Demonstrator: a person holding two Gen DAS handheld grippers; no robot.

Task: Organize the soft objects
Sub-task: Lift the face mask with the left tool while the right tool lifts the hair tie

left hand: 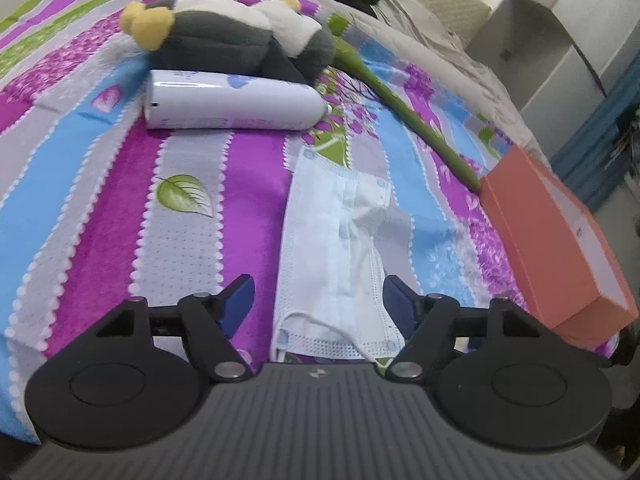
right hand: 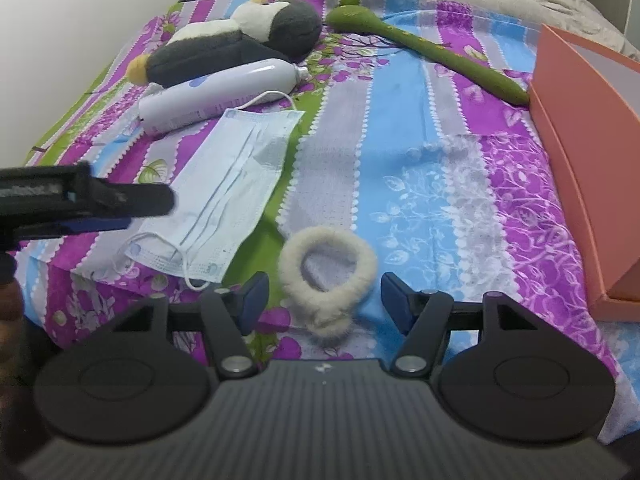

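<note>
Grippers over a patterned bedspread (left hand: 192, 216), both angled down at soft items. The left gripper (left hand: 318, 300) stands with its jaws spread, the face mask (left hand: 340, 248) lying flat between and ahead of the fingertips; neither pad presses on it, so nothing is held. The right gripper (right hand: 324, 300) is likewise parted, a fluffy cream hair tie (right hand: 326, 276) lying on the cloth between its jaws, untouched by the pads. Ahead of both grippers lie a white spray can (left hand: 232, 100), a grey-and-white plush toy (left hand: 228, 36) and a long green soft stem (left hand: 404, 116); to their right stands an orange box (left hand: 556, 240), open-topped as seen in the right wrist view. The step in hand appears to be a paired pick-up. The next move would call for lowering each gripper until the pads bracket the material, then closing: gathering a fold of the thin mask, and pinching one side of the hair tie's ring.
</note>
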